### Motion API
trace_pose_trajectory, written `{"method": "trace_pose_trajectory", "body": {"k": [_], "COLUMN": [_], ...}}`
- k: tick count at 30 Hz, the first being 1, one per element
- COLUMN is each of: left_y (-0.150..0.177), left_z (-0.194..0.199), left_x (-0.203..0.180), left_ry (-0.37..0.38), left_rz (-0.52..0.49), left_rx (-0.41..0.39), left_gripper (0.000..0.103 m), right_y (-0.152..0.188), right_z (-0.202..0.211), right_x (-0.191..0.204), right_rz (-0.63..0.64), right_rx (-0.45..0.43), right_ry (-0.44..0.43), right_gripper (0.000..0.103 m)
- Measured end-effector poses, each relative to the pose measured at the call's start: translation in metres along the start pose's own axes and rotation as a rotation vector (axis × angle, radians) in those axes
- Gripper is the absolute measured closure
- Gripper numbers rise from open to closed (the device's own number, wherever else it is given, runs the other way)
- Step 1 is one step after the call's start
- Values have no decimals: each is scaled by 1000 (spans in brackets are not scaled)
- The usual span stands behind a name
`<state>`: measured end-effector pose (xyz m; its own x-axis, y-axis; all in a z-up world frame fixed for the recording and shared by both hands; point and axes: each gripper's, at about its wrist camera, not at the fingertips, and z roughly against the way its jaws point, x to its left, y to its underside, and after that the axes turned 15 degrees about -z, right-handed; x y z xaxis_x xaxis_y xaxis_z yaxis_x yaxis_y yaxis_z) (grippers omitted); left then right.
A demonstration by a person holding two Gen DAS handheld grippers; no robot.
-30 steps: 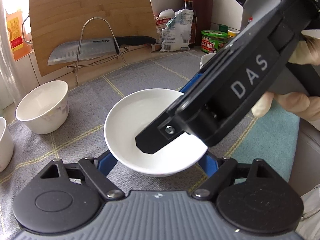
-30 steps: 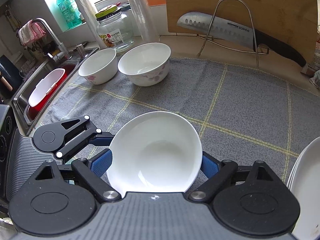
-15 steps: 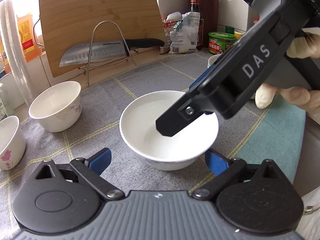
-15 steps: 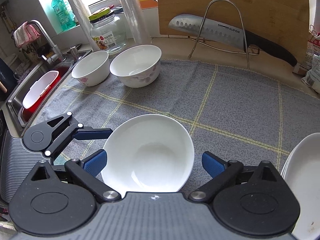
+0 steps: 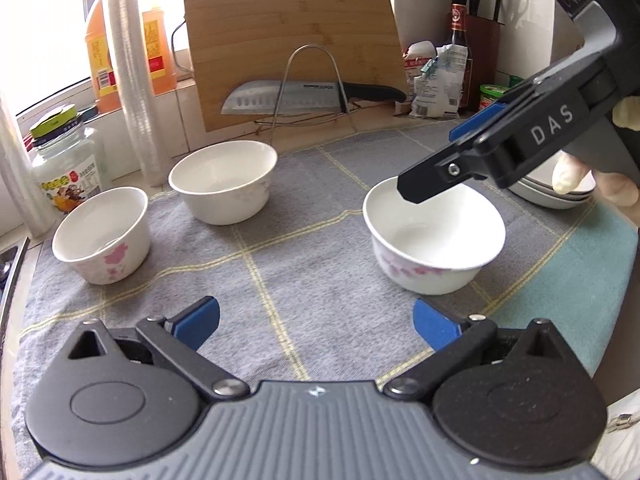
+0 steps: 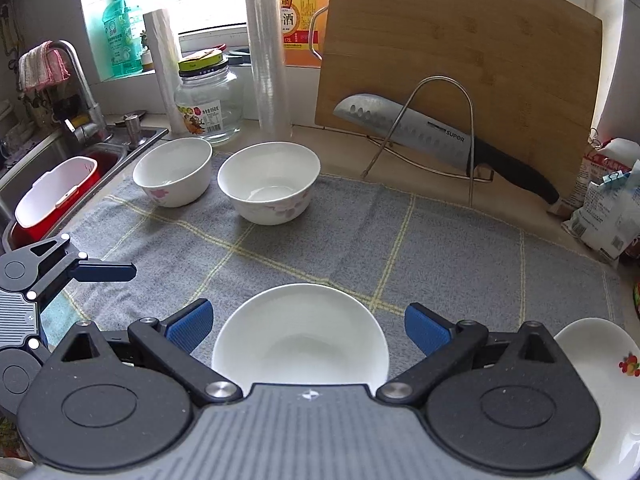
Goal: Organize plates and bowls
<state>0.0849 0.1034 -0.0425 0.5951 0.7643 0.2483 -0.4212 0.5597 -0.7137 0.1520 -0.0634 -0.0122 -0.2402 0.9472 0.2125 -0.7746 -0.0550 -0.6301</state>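
— Bowl (image 6: 300, 336) position against the right gripper (image 6: 308, 326)?
— Sat on the grey cloth (image 6: 440, 240) between the blue pads (image 6: 190, 326), touched by neither. Jaws wide apart, gripping nothing.
— And the left gripper (image 5: 316, 322)?
— Jaws just been opening, now spread wide, only bare cloth between them. Same bowl (image 5: 434, 236) lay beyond its right pad (image 5: 434, 326), clear of it, under the right gripper's tip.
— Other crockery?
— Two flowered bowls (image 6: 270, 184) far left, side by side. Stacked plates (image 6: 604, 380) near right at the cloth's edge.
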Motion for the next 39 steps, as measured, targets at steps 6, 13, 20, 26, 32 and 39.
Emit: {"method": "trace_pose_trajectory", "body": {"k": [6,13,20,26,32,39], "left_y": [20,27,31,24,21,25], "left_z": [6,2,-5,5,2,-19], "left_x": [20,43,59,70,76,90], "left_ry": [18,23,-58,-167,-221,-196], "left_rz": [32,143,264,356,368,326], "left_rx": [35,38,106,101,80,70], "left_gripper": [1,1,1,1,1,1], "right_y": [7,4,-8,-17,-20,-20], "right_z": [1,5,-1,-13,-20,-32], "right_x": [27,35,15,1,7,21], "right_rz": [8,47,70,74,117,128], "right_rx": [-6,-19,-48,-45,-52,-41], "right_ry": [-4,-23,-104,-158,-141,-31], "right_gripper": [0,0,0,0,0,0]}}
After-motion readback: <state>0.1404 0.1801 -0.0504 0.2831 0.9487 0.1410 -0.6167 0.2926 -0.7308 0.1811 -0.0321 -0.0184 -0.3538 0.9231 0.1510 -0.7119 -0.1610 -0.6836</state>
